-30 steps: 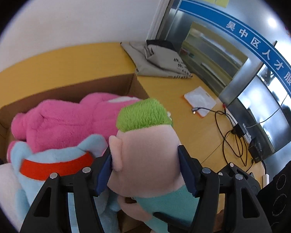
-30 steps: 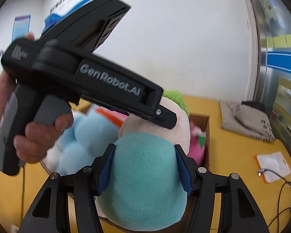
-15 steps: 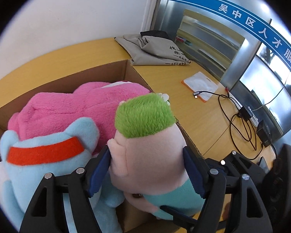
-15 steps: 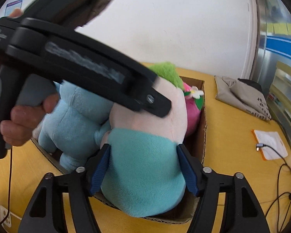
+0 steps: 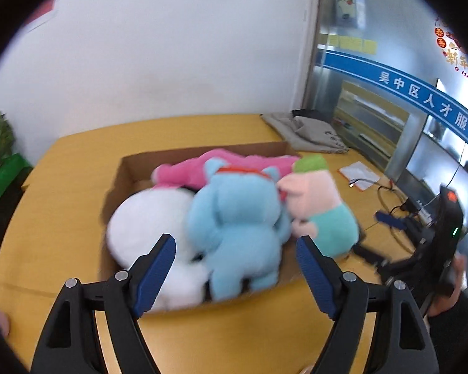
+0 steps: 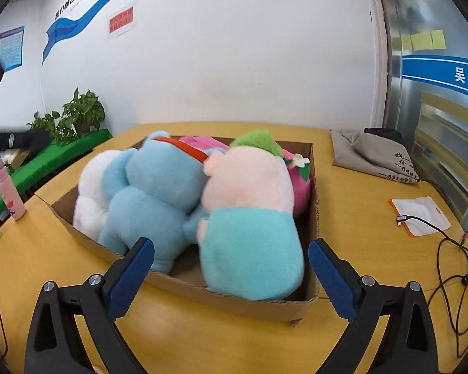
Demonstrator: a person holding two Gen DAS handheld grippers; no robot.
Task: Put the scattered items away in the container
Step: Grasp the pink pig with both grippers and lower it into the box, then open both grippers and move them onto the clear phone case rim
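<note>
A cardboard box (image 6: 259, 302) (image 5: 134, 162) on the yellow table holds several plush toys. A pig doll with green hair, pink head and teal body (image 6: 249, 218) (image 5: 324, 208) sits at the box's right end. Beside it are a blue plush with a red collar (image 6: 153, 193) (image 5: 237, 215), a white plush (image 6: 90, 184) (image 5: 146, 221) and a pink plush (image 5: 221, 165) (image 6: 299, 184). My left gripper (image 5: 234, 268) is open and empty, back from the box. My right gripper (image 6: 231, 268) is open and empty, just in front of the box. The right gripper's body shows at the right of the left wrist view (image 5: 433, 240).
A grey folded bag (image 6: 374, 155) lies at the table's far right. A white pouch (image 6: 421, 215) with a cable (image 6: 452, 249) lies on the right. A pink bottle (image 6: 9, 196) stands on the left. Potted plants (image 6: 78, 115) stand on a green ledge.
Both grippers have opened and let go of the pig doll, which now rests in the box. Both have pulled back from the box.
</note>
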